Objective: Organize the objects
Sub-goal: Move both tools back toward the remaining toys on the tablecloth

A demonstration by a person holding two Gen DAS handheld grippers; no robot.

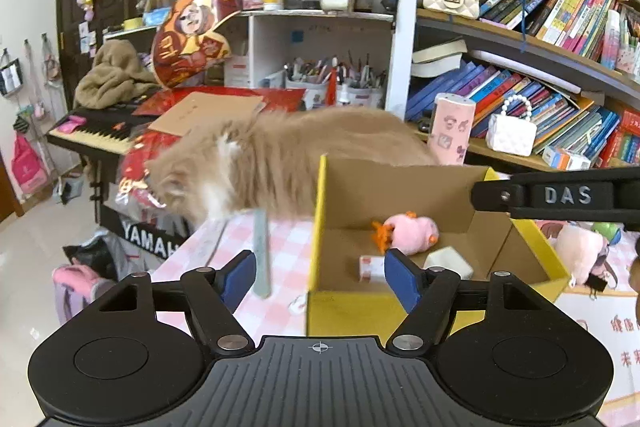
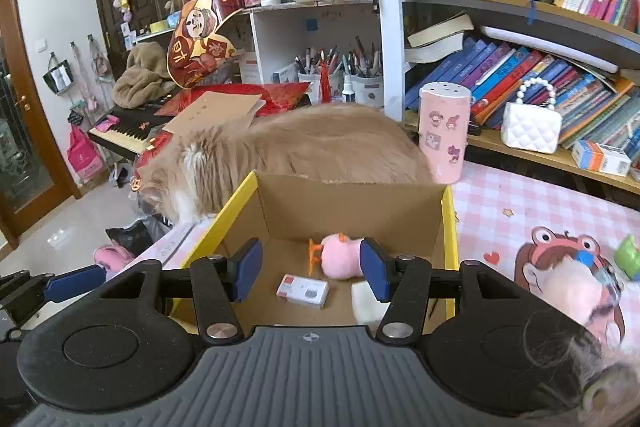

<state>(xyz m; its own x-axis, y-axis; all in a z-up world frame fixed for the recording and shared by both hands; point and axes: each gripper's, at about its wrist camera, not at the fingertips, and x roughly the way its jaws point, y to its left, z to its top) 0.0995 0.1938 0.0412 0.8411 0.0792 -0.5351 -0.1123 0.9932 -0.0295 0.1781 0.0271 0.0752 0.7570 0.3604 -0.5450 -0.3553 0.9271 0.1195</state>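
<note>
So both sets of tongs, left (image 1: 320,277) and right (image 2: 310,269), are spread wide with nothing in them, hovering by the cardboard box (image 2: 352,203). Looks like mid-sorting to me: a fuzzy pink plush (image 2: 340,257), a small glossy carton (image 2: 303,291) and a white squarish block (image 1: 449,263) already sit inside. Next grab is probably the furry plush (image 1: 580,255) on the checkered tabletop (image 2: 520,203), right of the box. Fluffy cat (image 2: 304,147) is lounging right behind, so careful.
</note>
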